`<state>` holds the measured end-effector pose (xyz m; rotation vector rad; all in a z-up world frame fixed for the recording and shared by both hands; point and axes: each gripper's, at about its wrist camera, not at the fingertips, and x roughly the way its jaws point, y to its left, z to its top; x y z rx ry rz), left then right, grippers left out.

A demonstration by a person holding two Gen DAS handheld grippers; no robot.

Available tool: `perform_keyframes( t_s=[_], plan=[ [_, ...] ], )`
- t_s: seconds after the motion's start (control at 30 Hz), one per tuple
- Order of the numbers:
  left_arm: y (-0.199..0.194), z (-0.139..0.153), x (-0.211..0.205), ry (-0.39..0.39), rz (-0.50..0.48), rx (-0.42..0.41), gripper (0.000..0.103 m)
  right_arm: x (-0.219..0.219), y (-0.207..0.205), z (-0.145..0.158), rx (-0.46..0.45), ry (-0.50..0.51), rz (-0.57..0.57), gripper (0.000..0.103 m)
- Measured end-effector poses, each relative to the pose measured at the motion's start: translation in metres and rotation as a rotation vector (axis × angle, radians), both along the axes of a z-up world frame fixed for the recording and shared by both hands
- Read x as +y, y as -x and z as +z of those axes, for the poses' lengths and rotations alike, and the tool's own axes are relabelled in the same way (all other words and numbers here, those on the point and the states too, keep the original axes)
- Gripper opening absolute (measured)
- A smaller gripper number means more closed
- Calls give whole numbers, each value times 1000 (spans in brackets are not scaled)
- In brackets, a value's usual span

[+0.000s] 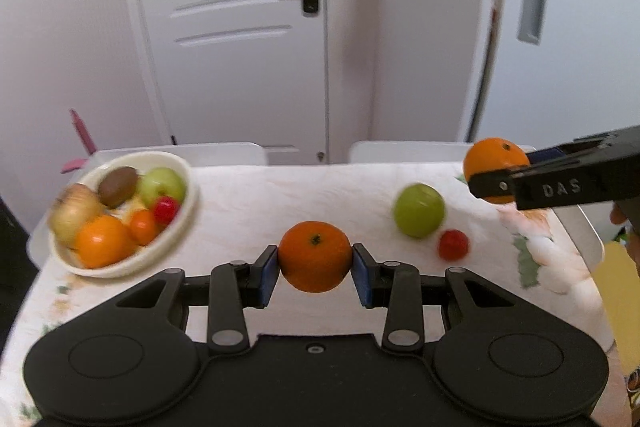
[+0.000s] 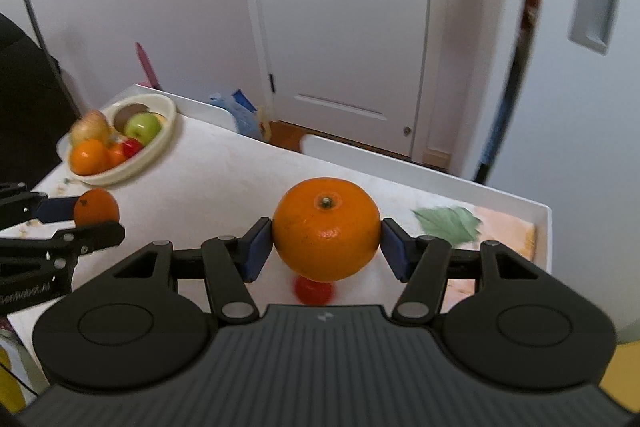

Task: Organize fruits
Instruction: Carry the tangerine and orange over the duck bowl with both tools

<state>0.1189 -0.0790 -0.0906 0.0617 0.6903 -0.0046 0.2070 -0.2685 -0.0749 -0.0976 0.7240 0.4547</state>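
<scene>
Left gripper (image 1: 315, 269) clamped a small orange (image 1: 315, 255), stem up, above the table (image 1: 248, 203); right gripper (image 2: 326, 241) clamped a larger orange (image 2: 326, 229), stem up; bowl (image 1: 188, 211) left; green apple (image 1: 419, 210) and red fruit (image 1: 453, 245) between.

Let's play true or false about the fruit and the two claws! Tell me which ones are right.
1. The left claw holds an orange. True.
2. The right claw is empty. False: it grips another orange.
3. The bowl has no fruit in it. False: it holds several fruits, including a kiwi.
4. A green apple sits on the table outside the bowl. True.
5. The door behind the table is black. False: it is white, with a black handle.
</scene>
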Motion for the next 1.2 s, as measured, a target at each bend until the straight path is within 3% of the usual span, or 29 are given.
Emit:
perform_keyframes(
  t_s=[0.6,1.2],
  plan=[
    [-29,41,127,-26,5,-24,43,141,-16,44,-16,-48,23,74],
    [-114,0,205,-76,-141,85,43,237,-73,28,25,-45,-57,74]
  ],
)
